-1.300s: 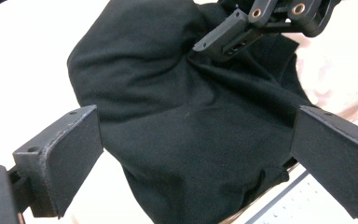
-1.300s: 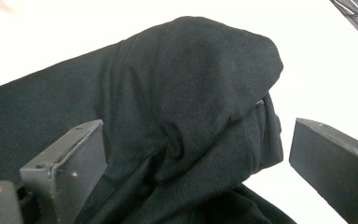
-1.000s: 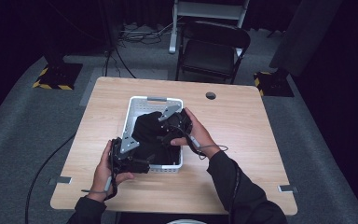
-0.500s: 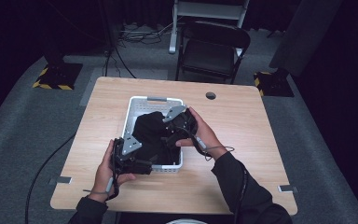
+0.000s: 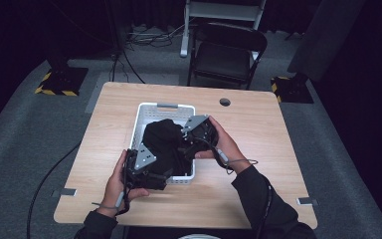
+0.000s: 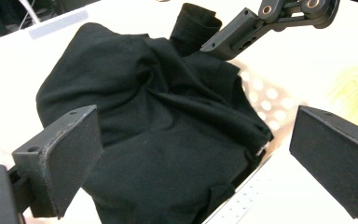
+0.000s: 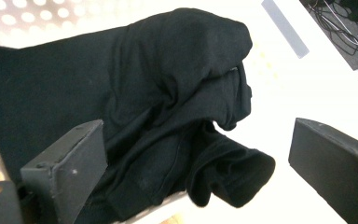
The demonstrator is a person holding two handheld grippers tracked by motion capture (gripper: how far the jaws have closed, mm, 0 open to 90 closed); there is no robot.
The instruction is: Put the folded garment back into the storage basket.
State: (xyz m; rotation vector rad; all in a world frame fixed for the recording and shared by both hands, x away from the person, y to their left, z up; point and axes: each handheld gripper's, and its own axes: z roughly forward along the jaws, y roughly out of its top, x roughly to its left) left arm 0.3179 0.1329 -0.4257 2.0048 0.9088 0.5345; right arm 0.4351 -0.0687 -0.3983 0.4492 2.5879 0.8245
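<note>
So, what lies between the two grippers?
In the high view, the bunched black garment in the white basket lies between the left gripper and the right gripper; both have open fingers.

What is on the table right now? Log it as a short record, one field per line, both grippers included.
surface: wooden table
container: white basket with perforated walls, near the table's middle
contents: crumpled black garment heaped in the basket, one fold hanging over the rim
left gripper: open, jaws spread either side of the garment at the basket's near end
right gripper: open, jaws spread around the overhanging fold
grasp: neither gripper closed on the cloth
background: black folding chair beyond the table
</note>
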